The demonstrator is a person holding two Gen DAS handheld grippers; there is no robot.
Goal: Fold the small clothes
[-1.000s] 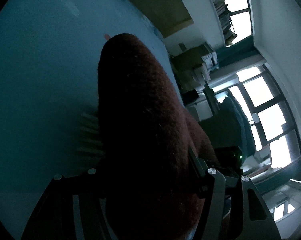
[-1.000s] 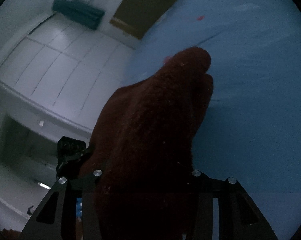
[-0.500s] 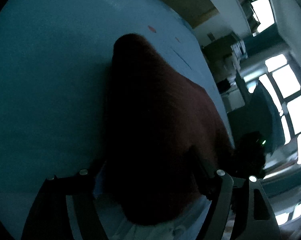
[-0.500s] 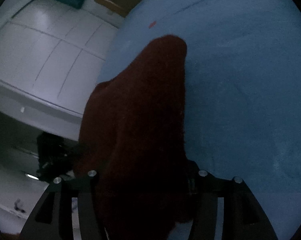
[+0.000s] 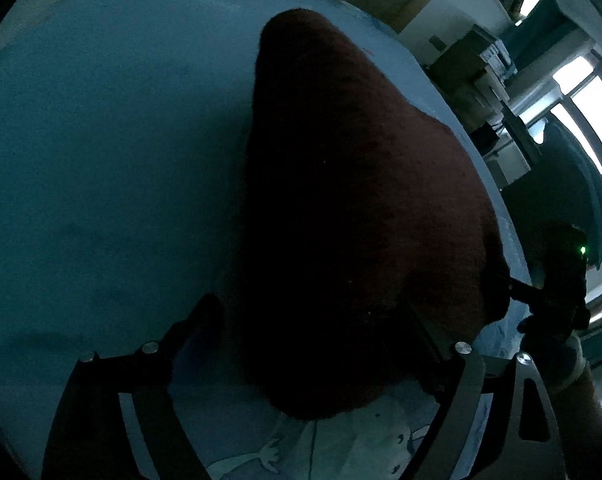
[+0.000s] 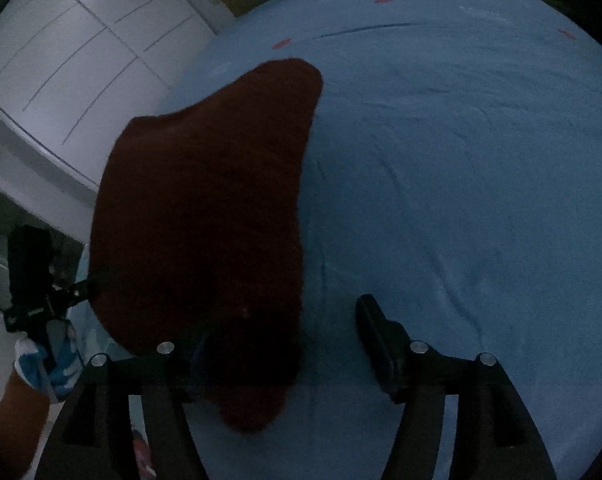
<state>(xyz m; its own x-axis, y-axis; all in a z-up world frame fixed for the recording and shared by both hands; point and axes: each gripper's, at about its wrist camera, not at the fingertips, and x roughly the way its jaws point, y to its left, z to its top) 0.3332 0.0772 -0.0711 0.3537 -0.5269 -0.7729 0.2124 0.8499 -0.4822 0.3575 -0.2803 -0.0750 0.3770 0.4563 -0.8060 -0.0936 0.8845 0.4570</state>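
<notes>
Right wrist view — right hand-held gripper (image 6: pixel 285 320) spread wide, maroon garment (image 6: pixel 205 208) on blue sheet (image 6: pixel 461 160), left hand-held gripper (image 5: pixel 313 320) also parted.

Both wrist cameras look down from very close, and both see the red cloth (image 5: pixel 361 200) (image 6: pixel 205 208) on the blue sheet (image 5: pixel 101 140) (image 6: pixel 461 160).

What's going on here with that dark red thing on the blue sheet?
A person is folding a small dark red fuzzy garment on a blue sheet, working with a two-fingered tool in each hand. The left tool and the right tool sit at the garment's near edge, one toward each side. Both have their fingers spread open, so neither is clamped on it, and the garment lies on the sheet. A pale printed cloth peeks out beneath it.
</notes>
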